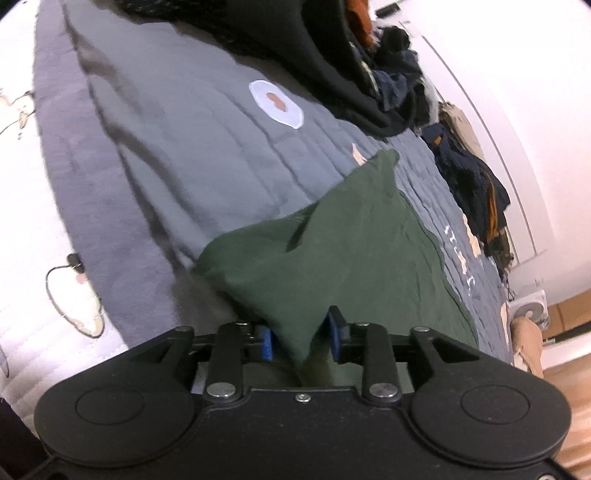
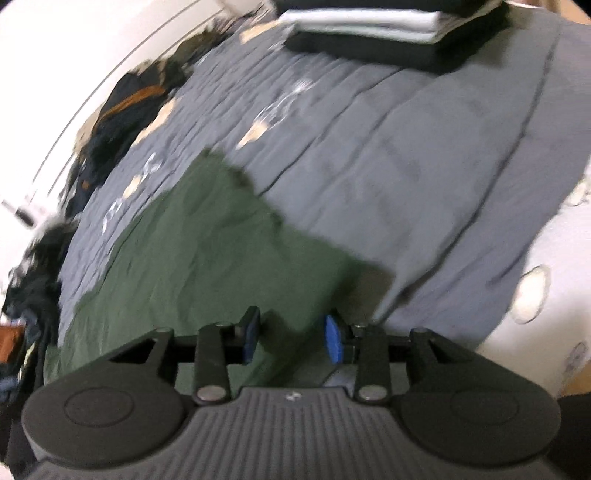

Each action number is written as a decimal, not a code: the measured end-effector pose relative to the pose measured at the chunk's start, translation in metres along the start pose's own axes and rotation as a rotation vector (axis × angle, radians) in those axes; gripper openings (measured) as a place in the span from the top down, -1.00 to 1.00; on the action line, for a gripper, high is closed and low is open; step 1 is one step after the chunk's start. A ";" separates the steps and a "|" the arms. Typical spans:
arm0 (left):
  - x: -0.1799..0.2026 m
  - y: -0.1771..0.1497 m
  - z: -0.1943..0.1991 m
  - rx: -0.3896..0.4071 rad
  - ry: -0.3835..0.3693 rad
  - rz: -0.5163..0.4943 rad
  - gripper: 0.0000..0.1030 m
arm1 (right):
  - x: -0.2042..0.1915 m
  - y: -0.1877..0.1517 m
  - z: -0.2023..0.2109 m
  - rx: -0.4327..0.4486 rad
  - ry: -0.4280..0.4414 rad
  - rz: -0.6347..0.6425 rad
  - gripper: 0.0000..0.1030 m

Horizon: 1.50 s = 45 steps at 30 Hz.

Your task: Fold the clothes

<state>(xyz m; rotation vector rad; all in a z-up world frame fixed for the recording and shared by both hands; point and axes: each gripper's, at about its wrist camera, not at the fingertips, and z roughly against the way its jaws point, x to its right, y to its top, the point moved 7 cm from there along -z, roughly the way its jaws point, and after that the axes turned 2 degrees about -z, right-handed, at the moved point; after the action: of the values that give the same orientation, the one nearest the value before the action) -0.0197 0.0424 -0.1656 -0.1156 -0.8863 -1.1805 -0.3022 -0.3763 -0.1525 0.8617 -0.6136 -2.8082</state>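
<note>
A dark green garment (image 1: pixel 354 251) lies on the grey bedspread (image 1: pixel 192 147). Its near part is bunched up and raised. In the left wrist view that bunched fold sits between the blue pads of my left gripper (image 1: pixel 300 336), whose jaws stand apart around the cloth. The right wrist view is blurred by motion. There the green garment (image 2: pixel 192 266) lies spread flat, and my right gripper (image 2: pixel 291 338) hovers open over its near right corner with nothing pinched between its pads.
A stack of folded black and white clothes (image 2: pixel 388 26) sits at the far end of the bed. Loose dark clothes (image 1: pixel 391 74) are piled along the wall side. A white quilt (image 1: pixel 40 258) borders the bedspread. A white patch (image 1: pixel 275 103) marks the bedspread.
</note>
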 end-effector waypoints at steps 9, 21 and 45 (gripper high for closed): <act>-0.001 -0.001 0.002 0.043 0.018 0.043 0.37 | 0.020 0.017 0.005 0.099 -0.030 0.009 0.29; -0.004 0.003 0.002 0.084 0.052 0.048 0.14 | -0.007 0.024 0.022 0.236 -0.087 0.226 0.16; 0.009 0.002 -0.001 0.113 0.101 -0.030 0.24 | -0.058 0.000 0.019 0.171 0.142 0.306 0.06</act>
<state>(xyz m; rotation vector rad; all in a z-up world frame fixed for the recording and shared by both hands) -0.0166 0.0363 -0.1595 0.0484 -0.8653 -1.1512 -0.2654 -0.3554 -0.1088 0.9002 -0.8885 -2.4265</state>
